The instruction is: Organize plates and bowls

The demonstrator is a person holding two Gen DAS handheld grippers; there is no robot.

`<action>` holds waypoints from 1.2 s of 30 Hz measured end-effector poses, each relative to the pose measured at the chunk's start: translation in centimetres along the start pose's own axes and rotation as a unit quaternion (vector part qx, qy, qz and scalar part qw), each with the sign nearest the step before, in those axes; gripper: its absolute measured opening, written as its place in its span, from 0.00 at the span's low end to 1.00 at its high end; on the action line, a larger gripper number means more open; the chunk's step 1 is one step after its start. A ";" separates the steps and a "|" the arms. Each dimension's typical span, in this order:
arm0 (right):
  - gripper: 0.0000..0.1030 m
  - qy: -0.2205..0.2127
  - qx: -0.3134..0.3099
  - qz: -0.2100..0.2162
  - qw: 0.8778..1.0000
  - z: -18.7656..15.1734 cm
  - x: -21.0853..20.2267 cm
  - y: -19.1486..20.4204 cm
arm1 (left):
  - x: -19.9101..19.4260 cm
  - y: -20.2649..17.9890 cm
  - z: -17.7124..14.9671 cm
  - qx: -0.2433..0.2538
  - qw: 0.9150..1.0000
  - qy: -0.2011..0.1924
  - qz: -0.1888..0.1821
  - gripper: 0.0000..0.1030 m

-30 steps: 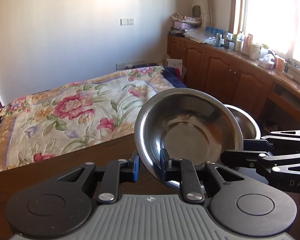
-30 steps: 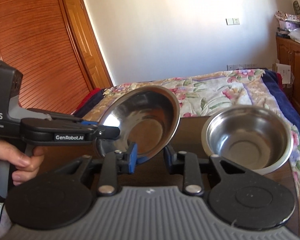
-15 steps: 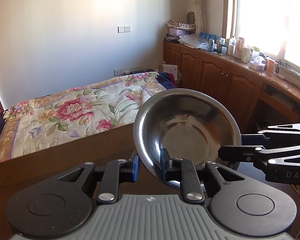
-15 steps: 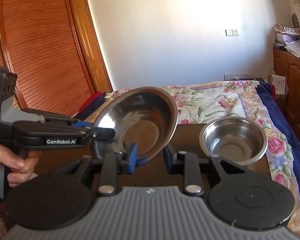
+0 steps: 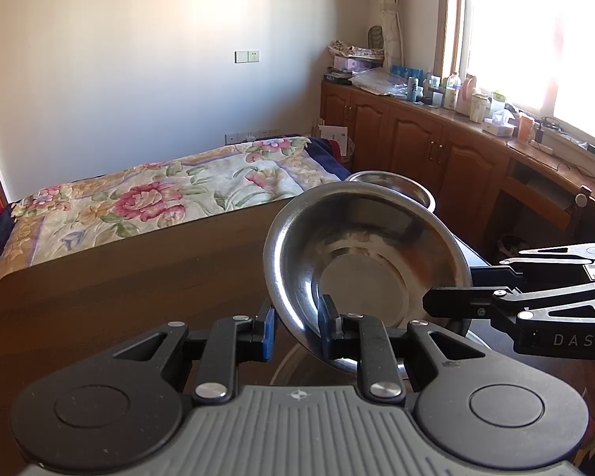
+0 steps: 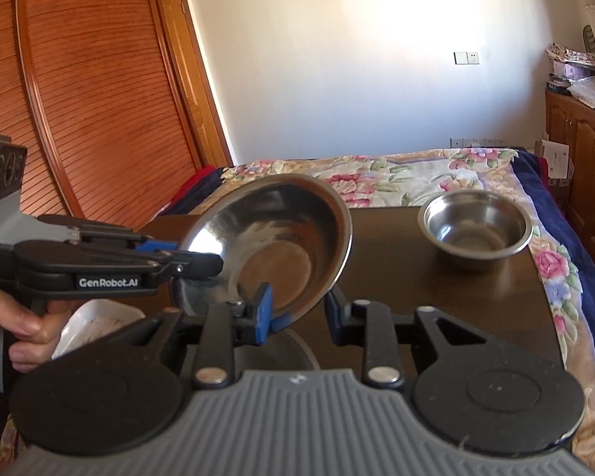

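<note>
A wide steel bowl (image 5: 365, 261) (image 6: 273, 246) hangs tilted in the air above the dark wooden table (image 5: 131, 277) (image 6: 396, 261). Both grippers hold it by its rim. My left gripper (image 5: 295, 327) has its jaws on either side of the near rim; it also shows from the side in the right wrist view (image 6: 202, 263). My right gripper (image 6: 297, 309) clamps the opposite rim and shows in the left wrist view (image 5: 452, 297). A smaller, deeper steel bowl (image 6: 478, 228) (image 5: 392, 184) stands upright on the table's far right part.
A round plate (image 6: 281, 351) (image 5: 293, 369) lies on the table under the held bowl. A white dish (image 6: 95, 325) sits at the near left. A flowered bed (image 5: 158, 198) lies beyond the table, and wooden cabinets (image 5: 436, 150) run along the right.
Both grippers have drawn back together with the wide bowl, away from the smaller bowl, which now looks farther off. The wide bowl stays tilted and held.
</note>
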State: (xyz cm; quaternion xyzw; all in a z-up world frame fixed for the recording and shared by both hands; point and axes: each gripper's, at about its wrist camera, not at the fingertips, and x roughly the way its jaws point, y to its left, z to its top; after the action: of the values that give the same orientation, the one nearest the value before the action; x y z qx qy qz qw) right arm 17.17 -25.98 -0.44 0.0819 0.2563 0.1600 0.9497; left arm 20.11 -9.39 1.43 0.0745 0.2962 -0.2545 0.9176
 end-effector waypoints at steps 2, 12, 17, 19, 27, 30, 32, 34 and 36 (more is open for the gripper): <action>0.30 0.000 -0.003 0.001 1.000 -0.4 -0.3 0.5 | -0.5 -0.1 -0.4 0.000 1.000 -0.002 0.001 0.23; 0.30 -0.001 -0.006 0.004 1.000 -1.7 -1.8 1.7 | -2.9 -0.8 -2.7 -0.009 1.000 -0.010 -0.004 0.24; 0.30 0.000 -0.002 0.007 1.000 -2.7 -2.3 2.0 | -3.0 -1.1 -4.3 -0.012 1.000 -0.001 -0.009 0.25; 0.30 0.002 0.002 0.009 1.000 -3.2 -2.2 1.9 | -2.9 -1.2 -4.8 -0.006 1.000 0.005 -0.008 0.25; 0.30 0.011 0.004 0.005 1.000 -4.5 -2.1 2.1 | -2.8 -1.1 -6.0 -0.007 1.000 0.008 -0.010 0.25; 0.30 0.012 0.000 0.003 1.000 -4.9 -2.1 2.4 | -2.9 -1.2 -6.3 -0.002 1.000 0.009 -0.008 0.25; 0.30 0.013 -0.003 0.002 1.000 -5.2 -2.1 2.6 | -2.8 -1.2 -6.3 -0.002 1.000 0.011 -0.010 0.26; 0.30 0.012 -0.008 0.000 1.000 -5.3 -2.0 2.7 | -2.8 -1.2 -6.5 0.000 1.000 0.013 -0.009 0.26; 0.30 0.008 -0.025 -0.016 1.000 -5.5 -2.0 3.1 | -2.5 -1.3 -6.4 0.005 1.000 0.013 -0.001 0.26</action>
State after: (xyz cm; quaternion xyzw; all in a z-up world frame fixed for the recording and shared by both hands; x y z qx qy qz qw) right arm 11.89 -23.38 -3.44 0.0531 0.2608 0.1523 0.9518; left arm 14.46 -7.60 -2.28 0.0821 0.3067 -0.2559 0.9131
